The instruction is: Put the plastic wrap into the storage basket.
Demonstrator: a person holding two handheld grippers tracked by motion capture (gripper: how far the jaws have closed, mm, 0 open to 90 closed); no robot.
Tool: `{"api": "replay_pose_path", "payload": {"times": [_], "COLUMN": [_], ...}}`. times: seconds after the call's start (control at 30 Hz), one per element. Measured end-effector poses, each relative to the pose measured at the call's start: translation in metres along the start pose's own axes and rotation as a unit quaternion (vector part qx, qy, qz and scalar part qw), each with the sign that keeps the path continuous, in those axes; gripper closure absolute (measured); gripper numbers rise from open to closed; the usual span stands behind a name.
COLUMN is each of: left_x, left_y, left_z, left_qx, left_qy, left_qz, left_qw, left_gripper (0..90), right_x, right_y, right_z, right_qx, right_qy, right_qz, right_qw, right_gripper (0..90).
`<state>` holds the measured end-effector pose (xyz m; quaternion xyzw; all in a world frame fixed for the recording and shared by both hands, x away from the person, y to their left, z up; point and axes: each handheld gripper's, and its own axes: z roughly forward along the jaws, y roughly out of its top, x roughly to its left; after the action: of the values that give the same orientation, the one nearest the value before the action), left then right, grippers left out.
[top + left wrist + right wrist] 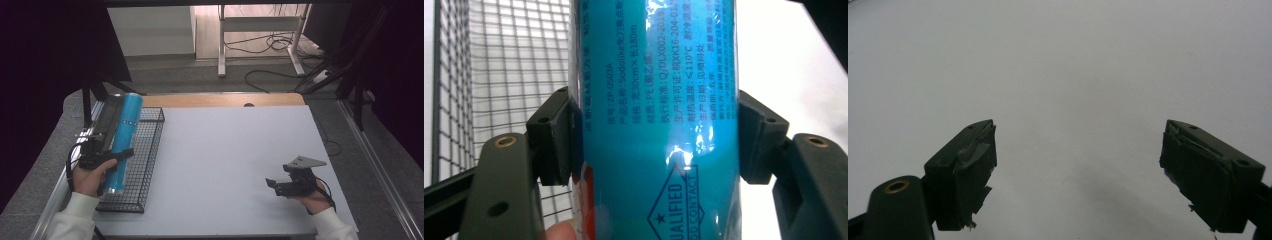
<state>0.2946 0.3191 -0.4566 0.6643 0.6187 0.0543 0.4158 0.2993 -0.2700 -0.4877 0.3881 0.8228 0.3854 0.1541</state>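
Left hand-held gripper (654, 145) clamps blue roll (654, 100), seemingly above wire basket (145, 165).

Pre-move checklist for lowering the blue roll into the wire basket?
1. Left claw shut on the blue roll: ok, pads press both sides.
2. Roll over the wire basket: ok, mesh lies under it in the left gripper view.
3. Basket spot below the roll free: cannot tell, the roll hides it.
4. Roll level for laying down: not ok, far end is tilted up.
5. Right claw open, holding nothing, away from the basket: ok.
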Motion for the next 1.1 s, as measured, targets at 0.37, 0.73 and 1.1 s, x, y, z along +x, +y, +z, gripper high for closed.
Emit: {"api": "replay_pose_path", "payload": {"times": [0.37, 0.73, 1.1], "left_x": [-0.01, -0.02, -0.014], "left_y": [-0.001, -0.002, 0.002], "left_z": [0.012, 0.033, 0.047], "left_qx": [0.02, 0.054, 0.083], "left_qy": [0.076, 0.102, 0.104], "left_qz": [0.036, 0.051, 0.029], "left_qw": [0.9963, 0.992, 0.9906], "left_gripper": [31.9, 31.9, 31.9], "right_x": [0.003, 0.003, 0.003], "right_y": [0.001, 0.001, 0.001], "right_z": [0.001, 0.0, 0.0], "right_qx": [0.001, 0.001, 0.002], "right_qy": [-0.001, 0.001, 0.0], "right_qz": [-0.006, -0.006, -0.006], "right_qw": [1.0, 1.0, 1.0], "right_gripper": [15.3, 15.3, 15.3]}}
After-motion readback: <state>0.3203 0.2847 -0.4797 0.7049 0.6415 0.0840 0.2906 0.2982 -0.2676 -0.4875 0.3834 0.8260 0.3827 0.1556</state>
